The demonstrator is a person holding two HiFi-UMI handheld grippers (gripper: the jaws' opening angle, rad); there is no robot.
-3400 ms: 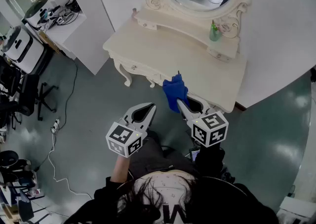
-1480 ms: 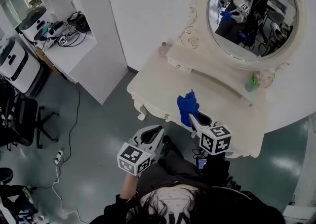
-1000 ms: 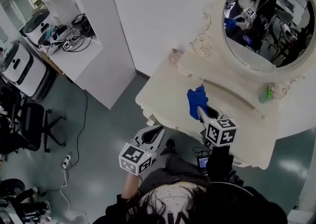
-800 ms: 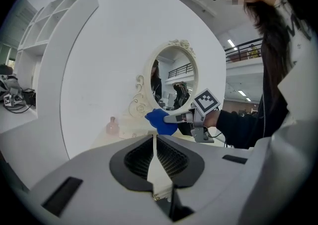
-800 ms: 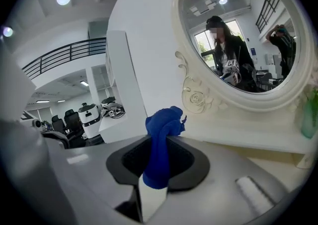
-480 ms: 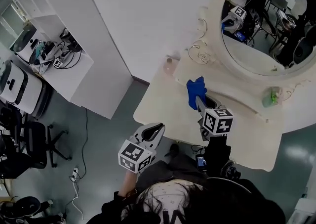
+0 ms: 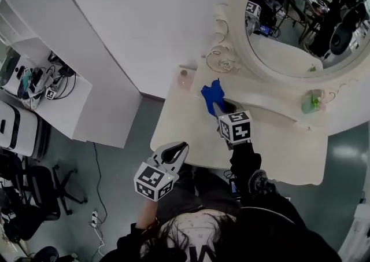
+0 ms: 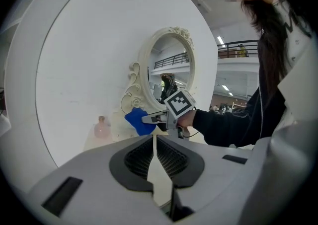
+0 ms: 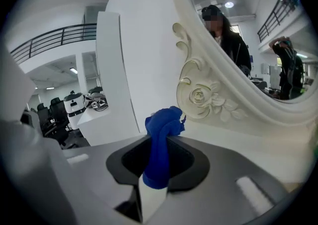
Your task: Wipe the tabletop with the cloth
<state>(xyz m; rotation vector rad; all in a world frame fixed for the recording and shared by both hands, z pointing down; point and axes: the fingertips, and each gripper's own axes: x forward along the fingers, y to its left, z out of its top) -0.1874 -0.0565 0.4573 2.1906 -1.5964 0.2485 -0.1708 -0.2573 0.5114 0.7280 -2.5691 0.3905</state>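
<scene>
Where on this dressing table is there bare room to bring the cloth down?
The tabletop is bare along its front, from below the pink bottle to the right end. Only the back holds things: the pink bottle at the left corner, the green bottle on the raised shelf under the mirror.

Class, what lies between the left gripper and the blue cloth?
Only bare cream tabletop; the head view shows nothing on it between the left gripper and the cloth.
</scene>
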